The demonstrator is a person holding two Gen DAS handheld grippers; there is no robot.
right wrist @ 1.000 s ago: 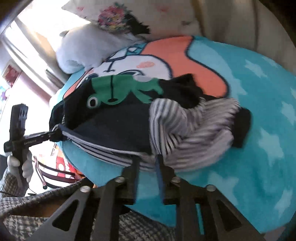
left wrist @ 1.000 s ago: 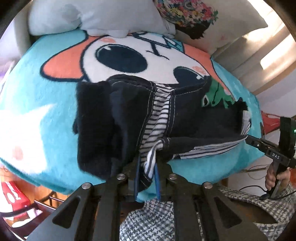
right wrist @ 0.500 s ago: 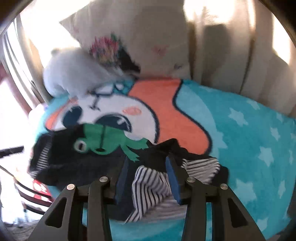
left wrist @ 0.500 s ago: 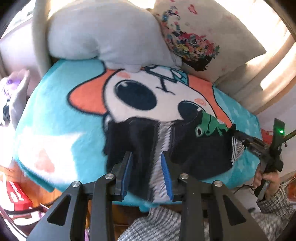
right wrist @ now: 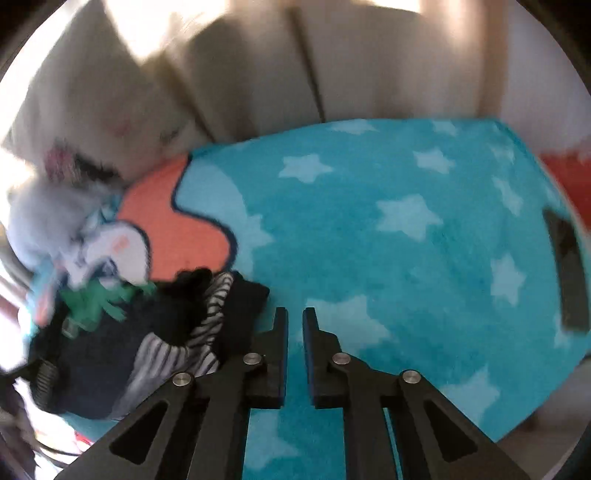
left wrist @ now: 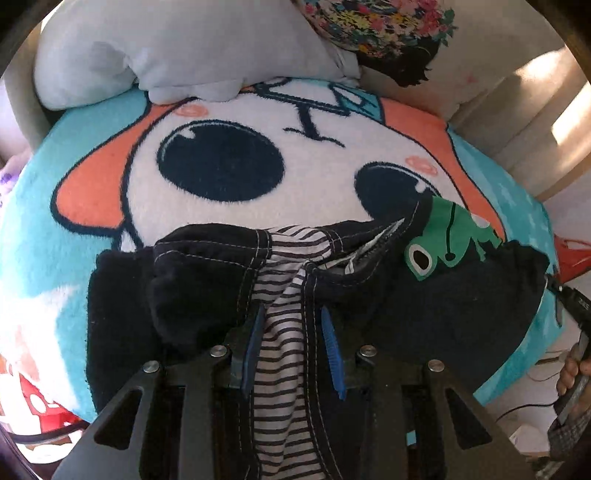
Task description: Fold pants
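Note:
Dark navy pants (left wrist: 207,295) with a striped lining and a green frog patch (left wrist: 443,236) lie bunched on a turquoise cartoon blanket (left wrist: 37,240). My left gripper (left wrist: 293,347) hovers low over the near edge of the pants. Its blue pads stand apart, and the striped lining runs between them without being pinched. In the blurred right wrist view the pants (right wrist: 166,321) lie to the left of my right gripper (right wrist: 295,325). It is over bare starred blanket (right wrist: 406,258), with its jaws almost together and nothing between them.
A grey plush pillow (left wrist: 166,44) and a floral pillow (left wrist: 388,22) lean at the blanket's far edge. A dark flat object (right wrist: 565,273) lies on the blanket at the right. A person's hand (left wrist: 572,369) shows at the right edge. A red box (left wrist: 40,402) sits below left.
The left gripper let go of the striped lining, lifted, then came back down over it with wider jaws. The right gripper released the pants, swung right over bare blanket and narrowed its jaws.

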